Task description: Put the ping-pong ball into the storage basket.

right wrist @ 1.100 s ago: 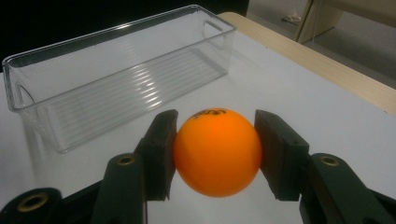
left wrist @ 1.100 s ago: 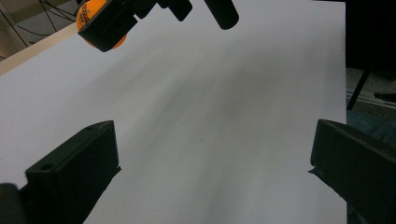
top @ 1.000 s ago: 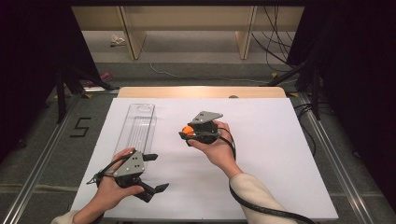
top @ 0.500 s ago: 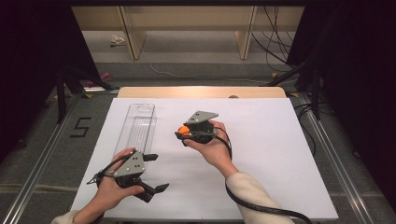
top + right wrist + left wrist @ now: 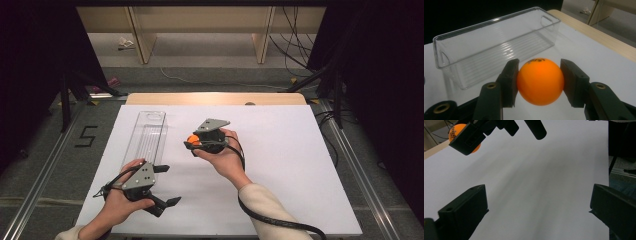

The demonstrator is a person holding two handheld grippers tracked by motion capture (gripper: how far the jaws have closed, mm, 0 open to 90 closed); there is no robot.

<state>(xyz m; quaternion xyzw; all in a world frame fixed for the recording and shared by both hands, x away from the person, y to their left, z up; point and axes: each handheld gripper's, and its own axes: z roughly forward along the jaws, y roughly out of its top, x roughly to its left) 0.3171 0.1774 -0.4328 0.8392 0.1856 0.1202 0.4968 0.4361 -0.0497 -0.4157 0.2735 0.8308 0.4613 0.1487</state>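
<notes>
The right gripper [image 5: 539, 82] holds the orange ball [image 5: 540, 81] tight between its fingers, up above the bench [image 5: 280, 150], beside the clear box [image 5: 496, 47]. The ball is round and smooth, so it may slip out and roll off the bench edge. The left gripper [image 5: 159, 186] rests with fingers wide, holding nothing.

Bright even overhead light on the white table [image 5: 280, 150], dark surroundings at 3 and 9 o'clock, soft faint shadows, near jaws blurred.

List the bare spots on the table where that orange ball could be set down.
The white table is bare right of the right gripper holding the orange ball, and along the far edge beyond it. The clear bin is empty too. Crowded: the near left, by the left gripper.
</notes>
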